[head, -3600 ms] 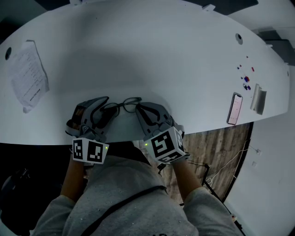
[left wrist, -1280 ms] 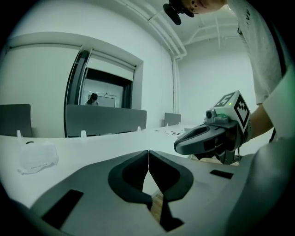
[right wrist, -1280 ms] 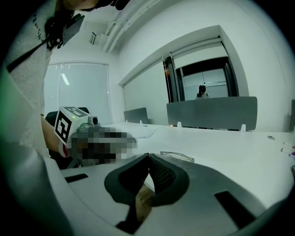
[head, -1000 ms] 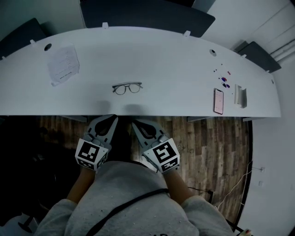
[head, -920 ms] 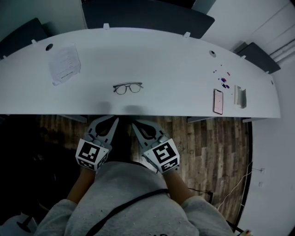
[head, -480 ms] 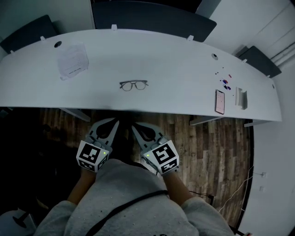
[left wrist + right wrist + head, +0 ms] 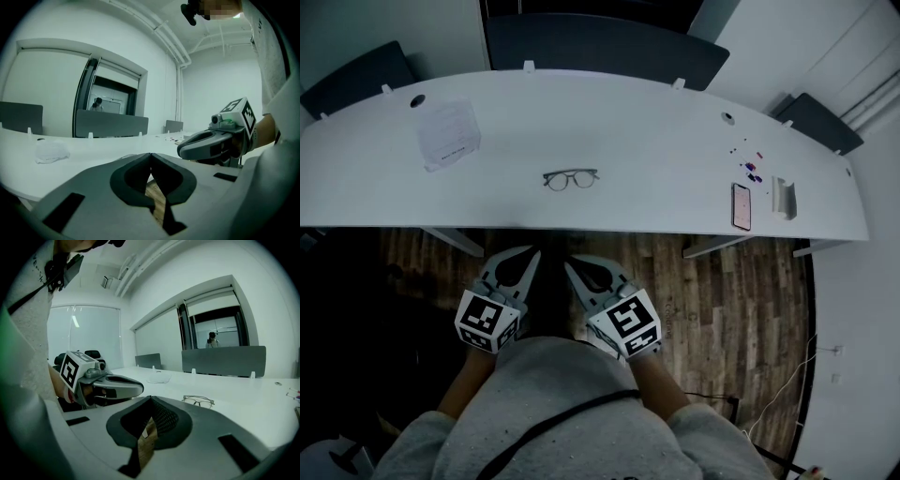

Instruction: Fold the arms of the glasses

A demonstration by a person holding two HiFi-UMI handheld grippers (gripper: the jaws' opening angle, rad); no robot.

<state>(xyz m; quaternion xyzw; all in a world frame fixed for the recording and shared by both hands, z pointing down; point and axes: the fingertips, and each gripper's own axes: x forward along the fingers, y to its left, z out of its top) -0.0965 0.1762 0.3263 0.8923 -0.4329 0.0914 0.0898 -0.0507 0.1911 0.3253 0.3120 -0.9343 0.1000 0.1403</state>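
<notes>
Left tongs [image 7: 533,253] and right tongs [image 7: 568,266] have backed off the tabletop [image 7: 656,187]; earlier they were at the glasses [image 7: 571,179]. Both closed, empty. One glasses mid-tabletop; one phone [image 7: 741,206], one paper [image 7: 448,134].

Smooth matt table [image 7: 656,122], wood-plank floor [image 7: 722,300], crumpled paper sheet [image 7: 448,134], slim metal-look glasses [image 7: 571,179].

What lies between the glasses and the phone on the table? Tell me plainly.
Nothing: the stretch of table between the glasses and the phone is bare white top, as the head view shows.
</notes>
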